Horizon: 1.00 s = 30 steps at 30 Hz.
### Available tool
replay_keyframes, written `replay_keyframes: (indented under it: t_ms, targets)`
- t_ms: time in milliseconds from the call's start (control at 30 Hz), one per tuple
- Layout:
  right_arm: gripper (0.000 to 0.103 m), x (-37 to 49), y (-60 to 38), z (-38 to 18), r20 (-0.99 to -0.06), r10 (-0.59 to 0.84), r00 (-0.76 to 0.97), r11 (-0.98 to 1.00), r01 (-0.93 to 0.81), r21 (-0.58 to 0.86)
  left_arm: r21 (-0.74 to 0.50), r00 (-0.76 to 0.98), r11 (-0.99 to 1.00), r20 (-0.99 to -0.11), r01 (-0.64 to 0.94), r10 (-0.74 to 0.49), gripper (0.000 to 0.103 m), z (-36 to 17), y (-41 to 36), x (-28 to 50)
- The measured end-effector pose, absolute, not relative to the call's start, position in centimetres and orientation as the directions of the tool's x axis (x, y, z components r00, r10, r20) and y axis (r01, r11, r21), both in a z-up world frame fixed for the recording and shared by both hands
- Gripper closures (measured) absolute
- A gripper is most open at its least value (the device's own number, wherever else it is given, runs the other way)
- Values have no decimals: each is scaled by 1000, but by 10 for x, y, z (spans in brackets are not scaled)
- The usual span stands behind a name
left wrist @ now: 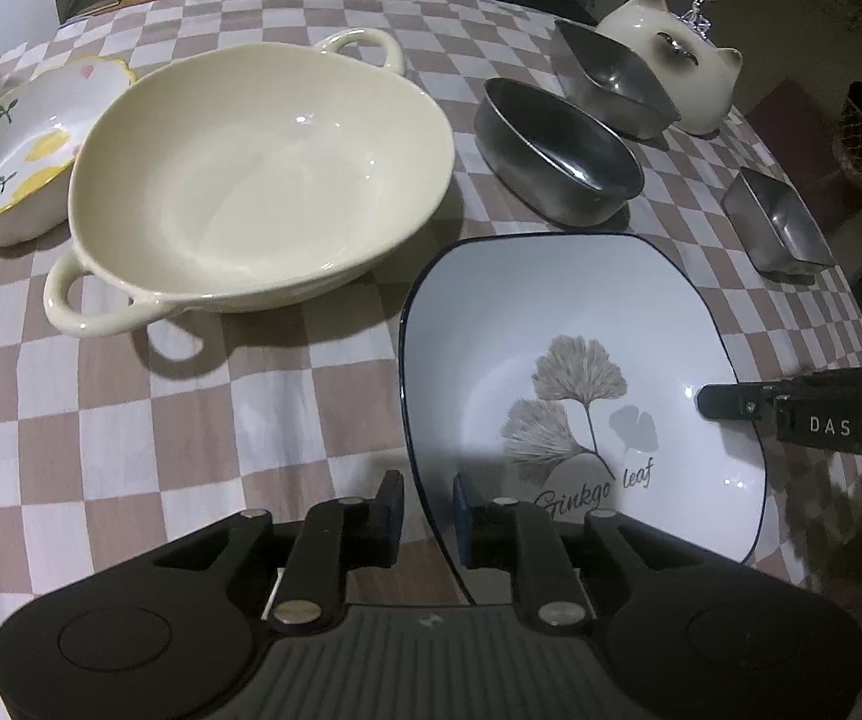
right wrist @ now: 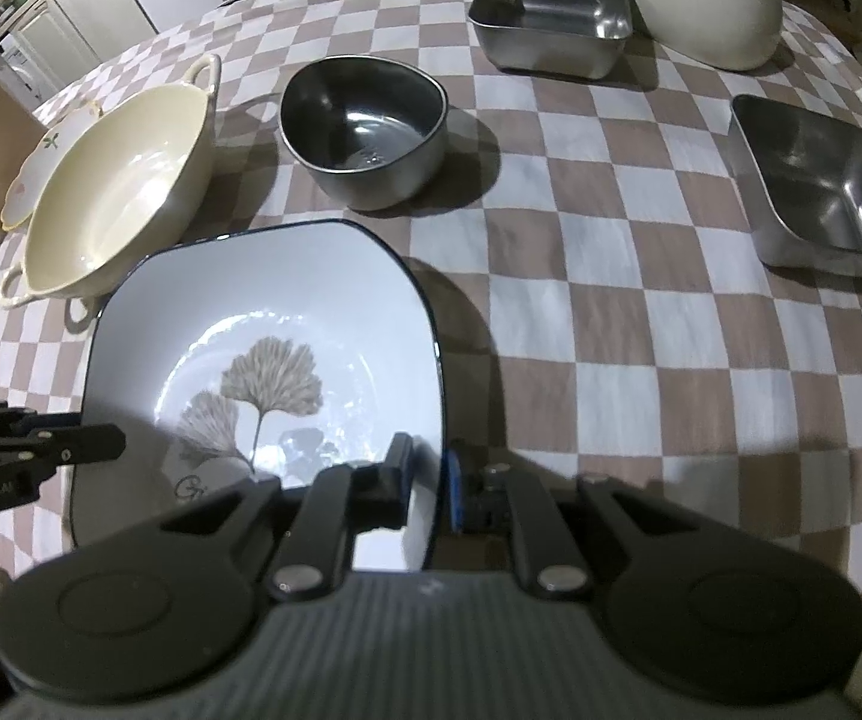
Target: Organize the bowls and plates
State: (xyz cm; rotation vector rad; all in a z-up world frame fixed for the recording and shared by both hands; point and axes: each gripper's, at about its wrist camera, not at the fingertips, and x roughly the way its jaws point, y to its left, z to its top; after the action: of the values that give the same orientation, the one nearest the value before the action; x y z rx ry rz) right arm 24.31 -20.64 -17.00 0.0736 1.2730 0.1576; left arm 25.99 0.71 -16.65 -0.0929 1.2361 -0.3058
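A white square plate (left wrist: 574, 312) with a dark rim and a ginkgo-leaf print lies on the checkered cloth, also in the right wrist view (right wrist: 263, 276). My left gripper (left wrist: 429, 516) straddles its left rim with the jaws slightly apart. Cloth shows on either side of the rim, so the pads do not press it. My right gripper (right wrist: 429, 480) sits over the plate's right rim, jaws narrow, the blue pad against the outer edge. Each gripper's finger shows in the other view: right fingers (left wrist: 730, 402), left fingers (right wrist: 89, 444).
A cream two-handled bowl (left wrist: 263, 180) and a lemon-print scalloped dish (left wrist: 17, 150) sit to the left. Behind the plate are a round steel bowl (right wrist: 365, 126), two square steel trays (right wrist: 550, 6) (right wrist: 820, 180) and a cat-shaped ceramic pot (right wrist: 718, 0).
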Motion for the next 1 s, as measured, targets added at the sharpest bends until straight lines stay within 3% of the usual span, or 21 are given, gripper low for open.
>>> replay_keyframes:
  t_ms: [100,167,233,367,433,500,667,1000]
  targets:
    - [86,243,-206,-171,-947,158,280,986,-87,139,-232,291,957,-916,175,-275,78,-165,7,259]
    - [80,243,-205,-175,-954,167,249,985,-95,147,-239,290,956,-915,170,-280,62,-164,8,258]
    - [66,241,-203,-179,-959,171,224,983,-110,150,-237,302,957,-912,165,-278,45,-163,9,255]
    - [50,235,-198,-179,-959,135,248,983,-153,99,-234,331,959,-903,159,-275,22,-158,9,251]
    - [34,234,-199,-178,-958,128,255,985,-146,93,-237,342,960,-899,148,-275,9,-156,11,249]
    - [20,232,-202,-176,-955,121,272,987,-134,87,-244,349,961,-896,132,-276,2,-155,13,247]
    - [0,230,-208,-163,-930,127,344,989,-112,94,-260,347,959,-895,109,-282,0,-155,21,246]
    - [0,235,-201,-125,-819,174,546,984,-136,119,-340,459,941,-836,-6,-299,0,-138,56,247]
